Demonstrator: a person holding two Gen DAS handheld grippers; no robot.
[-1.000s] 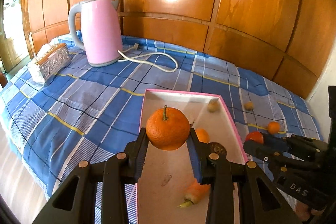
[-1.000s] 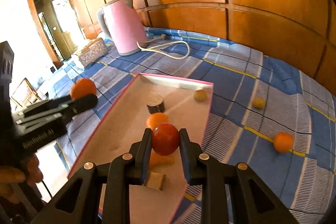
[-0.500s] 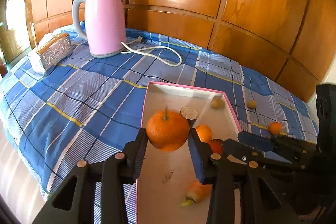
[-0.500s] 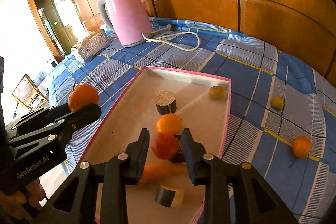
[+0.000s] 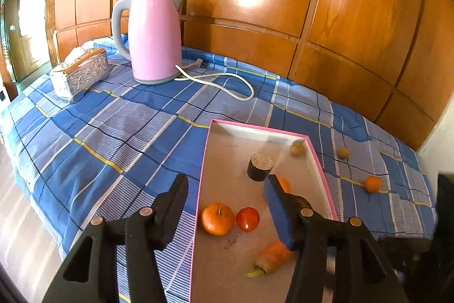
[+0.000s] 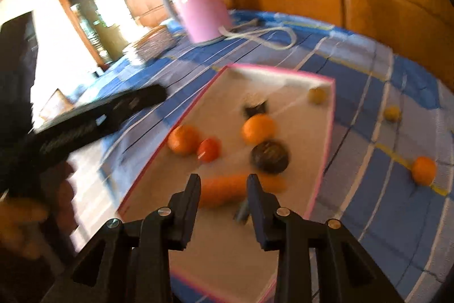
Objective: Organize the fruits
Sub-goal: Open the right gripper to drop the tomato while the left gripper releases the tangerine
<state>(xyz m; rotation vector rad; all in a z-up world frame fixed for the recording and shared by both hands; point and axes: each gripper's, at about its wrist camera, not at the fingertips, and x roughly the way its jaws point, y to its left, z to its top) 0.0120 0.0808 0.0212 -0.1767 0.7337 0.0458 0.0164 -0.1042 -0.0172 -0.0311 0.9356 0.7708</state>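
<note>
**Fruit tray on checked cloth**

Wood-panelled wall behind; blue checked cloth [image 5: 119, 138] carried a pink-rimmed tray [image 5: 202, 175]. Large orange [image 5: 218, 218] and tomato [image 5: 247, 219] lay touching by the tray's left edge. Left gripper [image 5: 227, 198] and right gripper [image 6: 224, 190] both spread, holding nothing. Pink kettle [image 5: 153, 39] near the cloth's far edge.

I can read nothing: print on the tray wall [image 5: 262, 131] and left gripper [image 6: 85, 129] looks blurred.
</note>
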